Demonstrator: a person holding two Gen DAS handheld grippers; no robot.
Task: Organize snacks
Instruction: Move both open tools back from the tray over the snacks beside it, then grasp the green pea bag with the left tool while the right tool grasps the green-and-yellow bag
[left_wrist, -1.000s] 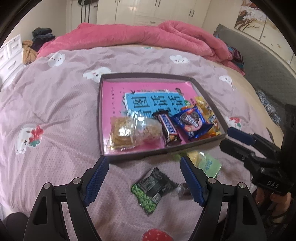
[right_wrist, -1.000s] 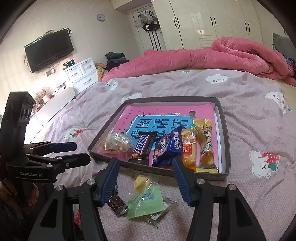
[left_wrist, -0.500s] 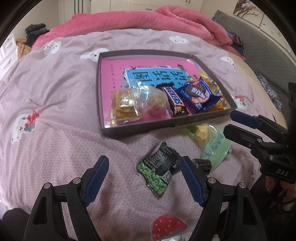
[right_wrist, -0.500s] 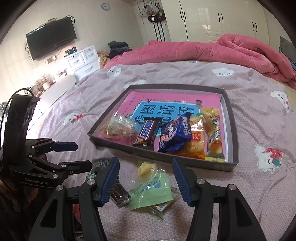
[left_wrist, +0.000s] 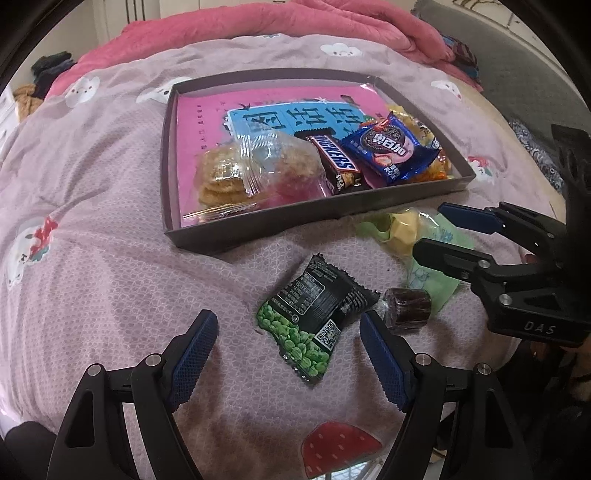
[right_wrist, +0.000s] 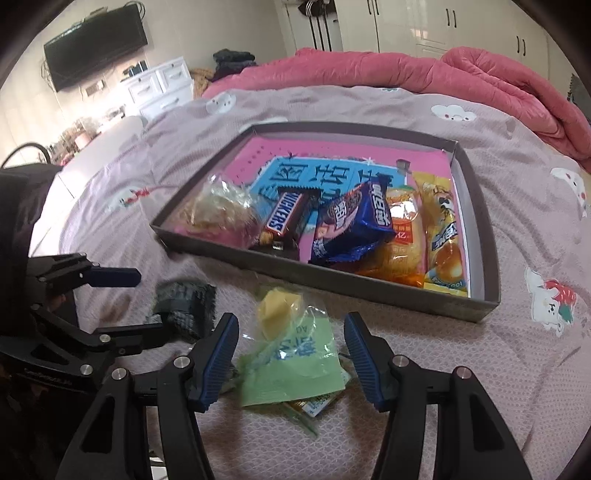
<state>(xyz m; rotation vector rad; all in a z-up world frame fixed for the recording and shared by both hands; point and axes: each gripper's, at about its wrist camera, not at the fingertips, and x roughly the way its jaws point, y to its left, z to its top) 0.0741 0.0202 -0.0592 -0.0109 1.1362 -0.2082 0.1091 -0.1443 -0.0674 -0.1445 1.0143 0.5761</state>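
Three loose snacks lay on the bed (left_wrist: 92, 258) near the tray (left_wrist: 258, 229): a pea packet (left_wrist: 314, 314), a dark candy (left_wrist: 406, 306) and a green packet (right_wrist: 295, 362). Left gripper (left_wrist: 288, 343) hovered over the pea packet, fingers apart, empty; right gripper (right_wrist: 291, 347) straddled the green packet, fingers apart, not touching.

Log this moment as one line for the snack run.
left gripper: open over green pea packet | right gripper: open over light green packet | tray: five snacks inside | nothing held
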